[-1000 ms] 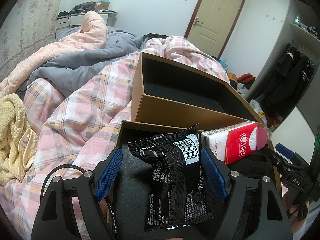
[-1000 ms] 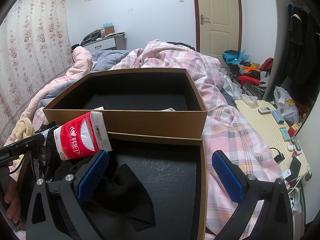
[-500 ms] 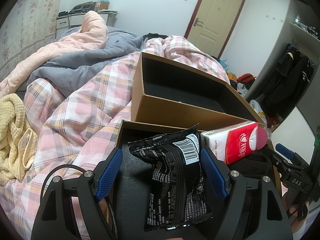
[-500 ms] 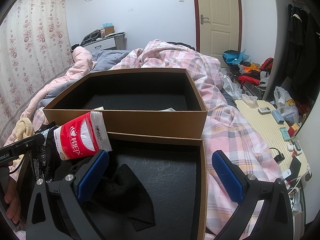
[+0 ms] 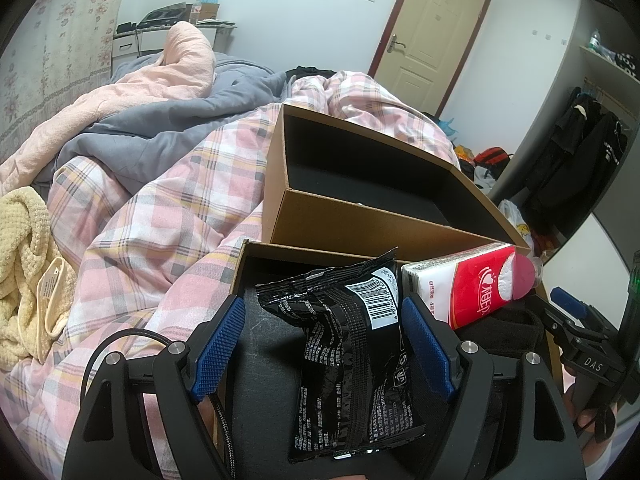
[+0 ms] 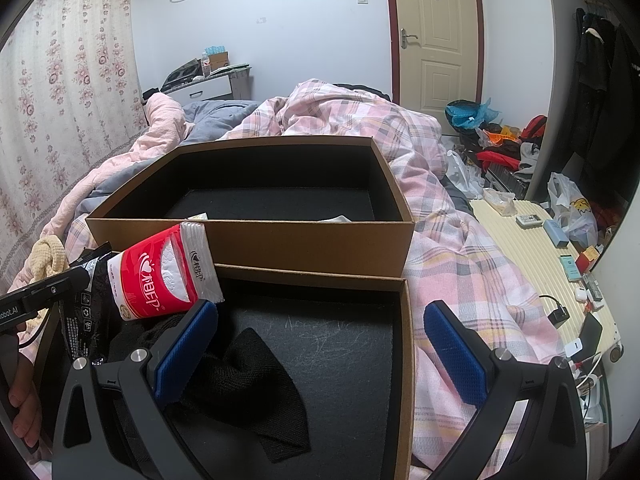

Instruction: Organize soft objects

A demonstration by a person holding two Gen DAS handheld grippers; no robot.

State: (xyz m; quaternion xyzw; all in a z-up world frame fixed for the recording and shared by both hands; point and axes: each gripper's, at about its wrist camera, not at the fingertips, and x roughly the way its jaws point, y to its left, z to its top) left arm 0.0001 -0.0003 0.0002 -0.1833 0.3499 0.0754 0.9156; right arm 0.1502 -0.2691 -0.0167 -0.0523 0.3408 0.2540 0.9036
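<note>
The near cardboard box (image 5: 304,250) has a black lining and holds a crumpled black snack bag (image 5: 352,360), a red tissue pack (image 5: 472,292) and a black knit cloth (image 6: 248,384). My left gripper (image 5: 324,344) is open over this box. The bag lies loose between its blue pads, and the left pad stands clear of it. The tissue pack (image 6: 160,276) leans on the box's far rim. My right gripper (image 6: 320,354) is open above the box floor, its left pad over the cloth's edge. A second box (image 6: 256,236) lies just behind.
Both boxes rest on a pink plaid duvet (image 5: 160,216) with a grey blanket (image 5: 132,148) behind. A yellow towel (image 5: 24,264) lies at the left. A cream ribbed case (image 6: 532,264) with small items stands right of the bed. Clothes and bags (image 6: 504,148) cover the floor.
</note>
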